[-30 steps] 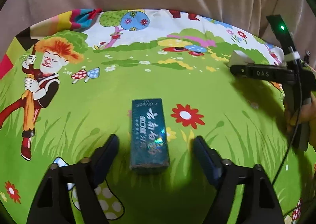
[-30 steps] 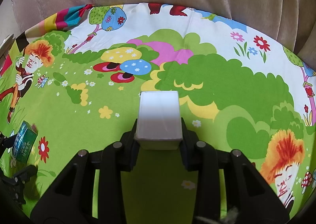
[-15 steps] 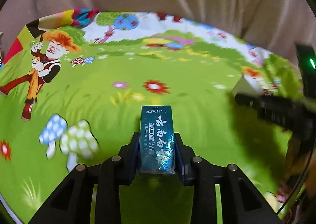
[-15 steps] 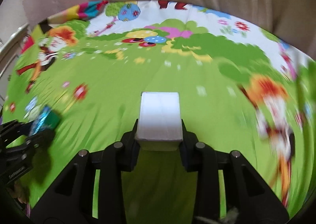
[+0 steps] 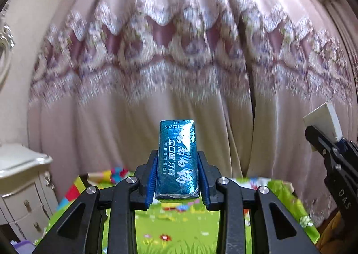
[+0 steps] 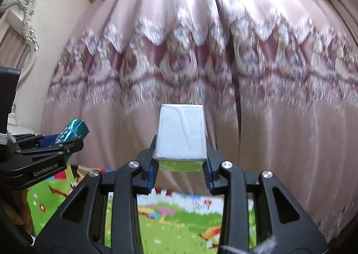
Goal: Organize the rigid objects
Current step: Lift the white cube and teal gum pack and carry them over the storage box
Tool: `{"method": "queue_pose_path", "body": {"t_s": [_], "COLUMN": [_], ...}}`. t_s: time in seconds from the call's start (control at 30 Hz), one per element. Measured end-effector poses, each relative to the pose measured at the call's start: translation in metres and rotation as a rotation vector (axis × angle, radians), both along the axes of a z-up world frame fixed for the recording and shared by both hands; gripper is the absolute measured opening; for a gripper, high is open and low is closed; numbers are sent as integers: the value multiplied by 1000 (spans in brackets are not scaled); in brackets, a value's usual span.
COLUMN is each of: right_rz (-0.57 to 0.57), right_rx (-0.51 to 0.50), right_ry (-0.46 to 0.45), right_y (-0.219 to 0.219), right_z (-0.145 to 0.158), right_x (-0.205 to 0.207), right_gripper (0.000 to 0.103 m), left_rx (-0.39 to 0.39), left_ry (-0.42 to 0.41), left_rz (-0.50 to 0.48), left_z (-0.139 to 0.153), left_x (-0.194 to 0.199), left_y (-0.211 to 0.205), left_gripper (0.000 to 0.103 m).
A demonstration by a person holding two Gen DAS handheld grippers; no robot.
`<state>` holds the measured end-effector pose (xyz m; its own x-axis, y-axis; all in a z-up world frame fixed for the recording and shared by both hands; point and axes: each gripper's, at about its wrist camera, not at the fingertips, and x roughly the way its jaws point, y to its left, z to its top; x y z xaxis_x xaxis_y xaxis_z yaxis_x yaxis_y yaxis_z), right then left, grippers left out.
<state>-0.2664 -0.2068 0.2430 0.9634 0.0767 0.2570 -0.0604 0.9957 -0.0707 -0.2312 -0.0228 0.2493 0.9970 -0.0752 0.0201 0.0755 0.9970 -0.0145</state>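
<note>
My left gripper (image 5: 177, 170) is shut on a teal toothpaste box (image 5: 177, 157) with white print and holds it up in the air, pointing at the curtain. My right gripper (image 6: 180, 160) is shut on a white box (image 6: 180, 134) and also holds it raised. In the left wrist view the right gripper with the white box (image 5: 324, 120) shows at the right edge. In the right wrist view the left gripper with the teal box (image 6: 71, 132) shows at the left edge.
A pink patterned curtain (image 5: 179, 63) fills the background. The green cartoon-print bed sheet (image 5: 179, 227) lies low below both grippers. A white bedside cabinet (image 5: 20, 182) stands at the left. A pale wall with an ornate frame (image 6: 26, 7) is at upper left.
Both grippers have lifted and tilted upward, carrying their boxes off the sheet; the view swung from the sheet to the curtain. A second ago the left gripper was open around the teal box.
</note>
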Motion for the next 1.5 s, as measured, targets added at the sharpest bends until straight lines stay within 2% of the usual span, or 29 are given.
{"method": "queue_pose_path", "body": {"t_s": [0.07,0.17,0.7,0.97,1.3,1.5], "right_rz": [1,9,128,232,410,521], "right_rx": [-6,-19,-74,-138,-213,-277], "right_ry": [-14,-26,82,112,263,316], "right_y": [5,12,39,70,119,155], "right_z": [1,-2,-10,-14,-19,-27], "right_x": [-9,-17,-7,-12,-3,-3], "right_gripper": [38,38,38,38,38,38], "left_rx": [7,18,10,-3,-30,-52], "left_ry": [-28,-28,136,186,276,317], "left_rz": [2,-2,9,66,144,219], "left_z": [0,-2,-46,-61,-77,-88], "left_x": [-12,-20,-30,-43,-60,-75], "left_y": [1,4,33,64,106,138], "left_gripper": [34,34,34,34,34,34]}}
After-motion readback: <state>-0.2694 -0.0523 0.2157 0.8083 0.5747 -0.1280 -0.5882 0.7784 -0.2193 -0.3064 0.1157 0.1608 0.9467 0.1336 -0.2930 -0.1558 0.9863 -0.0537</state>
